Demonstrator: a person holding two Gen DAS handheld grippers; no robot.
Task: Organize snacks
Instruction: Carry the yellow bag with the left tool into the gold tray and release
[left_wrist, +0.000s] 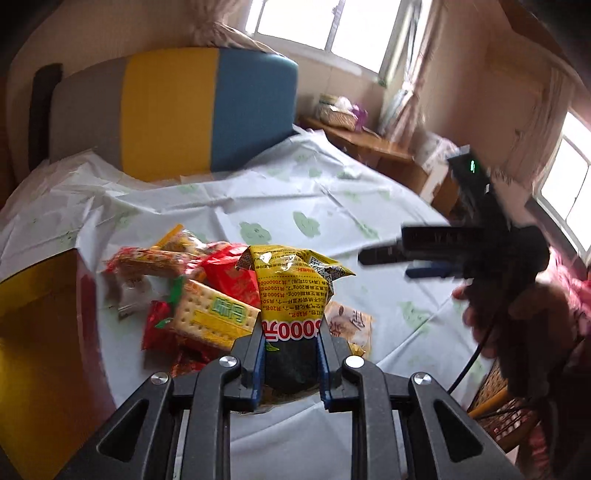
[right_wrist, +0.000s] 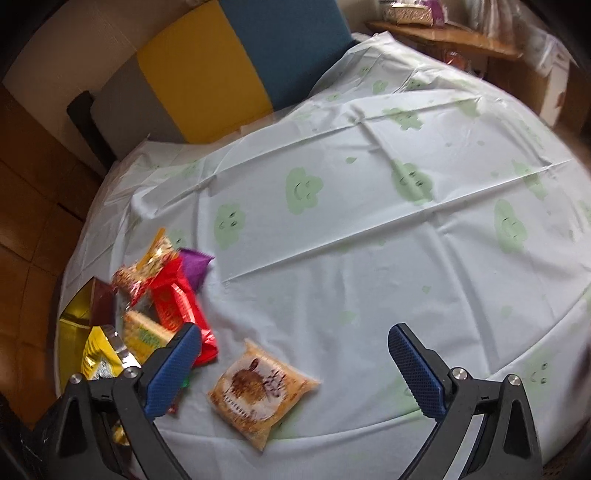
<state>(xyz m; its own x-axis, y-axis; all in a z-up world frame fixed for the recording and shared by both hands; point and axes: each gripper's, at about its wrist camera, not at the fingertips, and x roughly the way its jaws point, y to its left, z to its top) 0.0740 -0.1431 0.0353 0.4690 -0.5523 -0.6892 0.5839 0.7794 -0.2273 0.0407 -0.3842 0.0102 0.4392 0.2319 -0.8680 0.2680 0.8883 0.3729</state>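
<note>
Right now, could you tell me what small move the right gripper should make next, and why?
Probably lower the right gripper over the tan packet: its jaws are open and empty, the packet lies alone, and the left gripper already grips the yellow bag.

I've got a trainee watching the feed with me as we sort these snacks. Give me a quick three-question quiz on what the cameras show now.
1. True or false: the left gripper has its fingers closed on the yellow snack bag.
2. Which packet lies alone on the tablecloth, nearest between the right gripper's fingers?
A. the orange packet with a rabbit picture
B. the red packet
C. the purple packet
3. Fill in: the right gripper's fingers are ____ and hold nothing.

Key: 1 true; 2 A; 3 open
</note>
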